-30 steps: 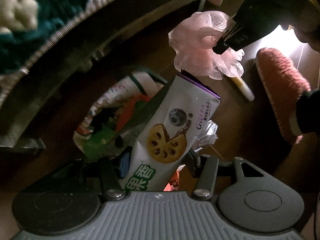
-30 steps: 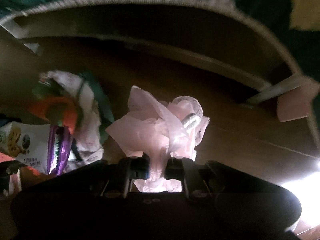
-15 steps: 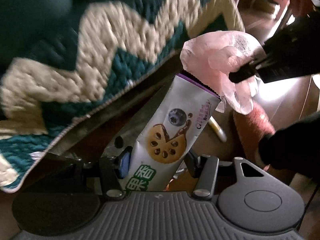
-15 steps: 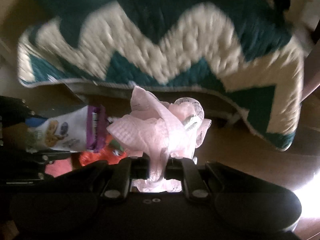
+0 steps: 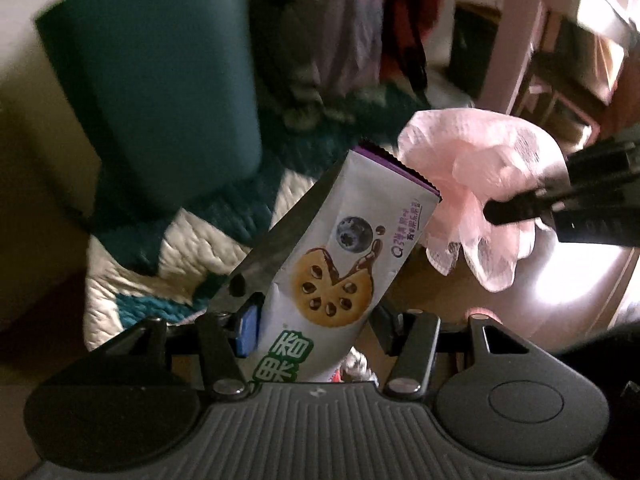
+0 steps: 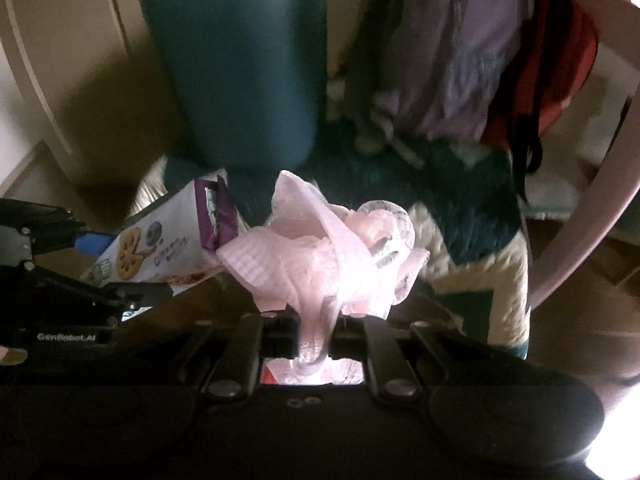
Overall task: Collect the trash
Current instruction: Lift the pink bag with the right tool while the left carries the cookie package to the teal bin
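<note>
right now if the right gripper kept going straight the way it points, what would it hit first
Probably the teal and cream quilt on the bed, just past the pink plastic bag clamped in the right gripper. The cookie wrapper sits off to the side. Depth is unclear in this blurred view.

A home bedroom: a teal-and-cream zigzag quilt (image 6: 480, 256) covers the bed, teal pillow (image 6: 248, 68) and hanging clothes (image 6: 472, 52) just behind it.
</note>
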The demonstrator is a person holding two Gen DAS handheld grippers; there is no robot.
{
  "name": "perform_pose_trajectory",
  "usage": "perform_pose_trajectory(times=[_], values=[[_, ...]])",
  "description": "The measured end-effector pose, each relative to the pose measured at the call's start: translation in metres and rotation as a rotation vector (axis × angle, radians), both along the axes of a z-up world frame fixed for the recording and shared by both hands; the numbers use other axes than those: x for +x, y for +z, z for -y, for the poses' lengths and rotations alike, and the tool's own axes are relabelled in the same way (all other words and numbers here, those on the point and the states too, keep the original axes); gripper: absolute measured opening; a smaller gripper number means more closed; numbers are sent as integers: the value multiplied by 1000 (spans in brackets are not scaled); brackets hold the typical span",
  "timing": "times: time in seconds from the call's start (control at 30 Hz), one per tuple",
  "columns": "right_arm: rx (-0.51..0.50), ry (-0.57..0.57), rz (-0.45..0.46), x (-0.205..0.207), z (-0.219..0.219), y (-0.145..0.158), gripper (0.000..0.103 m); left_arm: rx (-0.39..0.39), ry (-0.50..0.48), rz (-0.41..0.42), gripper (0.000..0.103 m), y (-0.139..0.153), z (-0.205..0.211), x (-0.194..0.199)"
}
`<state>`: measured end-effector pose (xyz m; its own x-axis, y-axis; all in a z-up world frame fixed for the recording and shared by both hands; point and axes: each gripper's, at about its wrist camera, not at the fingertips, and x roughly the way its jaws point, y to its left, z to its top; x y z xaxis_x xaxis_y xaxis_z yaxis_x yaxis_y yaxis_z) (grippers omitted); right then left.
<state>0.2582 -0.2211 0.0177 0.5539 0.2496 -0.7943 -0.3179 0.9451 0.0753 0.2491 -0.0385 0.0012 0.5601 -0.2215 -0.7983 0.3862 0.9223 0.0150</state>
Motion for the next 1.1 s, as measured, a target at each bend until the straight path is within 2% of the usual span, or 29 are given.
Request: perform_pose_trajectory(times=[0.3,0.6,0.77,0.87,0.93,1.1], values=[[-16,60,156,9,-23,93,11,-65,116,102,56,88,-20,14],[8,55,276,62,-48,167,11,-130,248,169,56,162,-51,64],[45,46,310,106,-69,193,11,-151,338,206,56,195,-72,105],[73,29,321,135,-81,203,11,-213,377,191,56,212,-82,134],[85,23,319,151,-87,205,11,-249,406,177,56,218,-91,154],[89,16,309,187,-104,197,11,-259,434,172,56,215,-98,198]])
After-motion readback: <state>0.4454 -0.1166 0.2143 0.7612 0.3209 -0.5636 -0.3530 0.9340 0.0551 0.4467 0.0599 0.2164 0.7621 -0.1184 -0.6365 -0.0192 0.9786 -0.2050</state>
